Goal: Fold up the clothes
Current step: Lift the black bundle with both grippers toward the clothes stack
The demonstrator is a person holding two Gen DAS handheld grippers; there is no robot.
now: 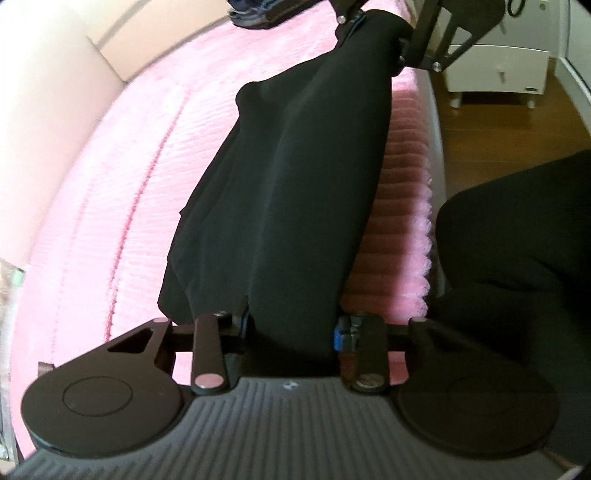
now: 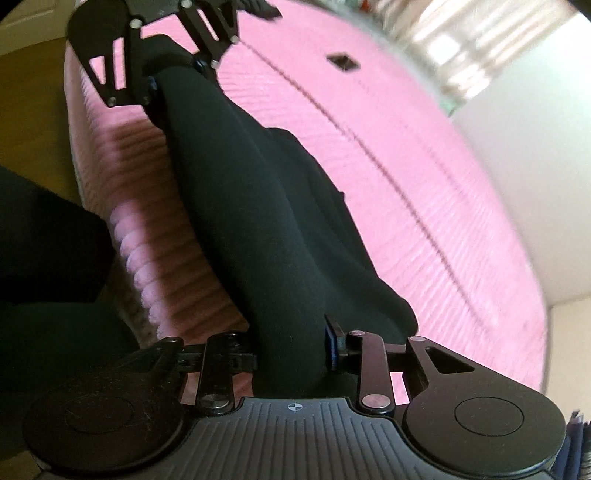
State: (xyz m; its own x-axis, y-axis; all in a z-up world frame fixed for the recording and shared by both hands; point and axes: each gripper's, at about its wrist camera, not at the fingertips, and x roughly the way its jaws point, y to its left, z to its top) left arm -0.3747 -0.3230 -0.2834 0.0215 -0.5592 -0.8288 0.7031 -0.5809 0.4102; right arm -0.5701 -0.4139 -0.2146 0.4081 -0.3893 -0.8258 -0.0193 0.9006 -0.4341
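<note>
A black garment (image 1: 288, 206) stretches in a thick band over the pink bed (image 1: 110, 206), held at both ends. My left gripper (image 1: 291, 332) is shut on one bunched end, the cloth filling the gap between its blue-padded fingers. Far up in that view, the right gripper (image 1: 373, 33) clamps the other end. In the right wrist view the same garment (image 2: 266, 206) runs from my right gripper (image 2: 291, 350), shut on its near end, up to the left gripper (image 2: 173, 74) at the top left. The cloth hangs slightly above the bedcover along the bed's edge.
The pink ribbed bedcover (image 2: 424, 155) spreads wide beside the garment. A small dark item (image 2: 343, 62) lies on it farther off. A pile of dark clothes (image 1: 258, 14) sits at the bed's far end. A person's dark-clothed leg (image 1: 517, 240) stands by the bed edge, near a white cabinet (image 1: 498, 70) on wooden floor.
</note>
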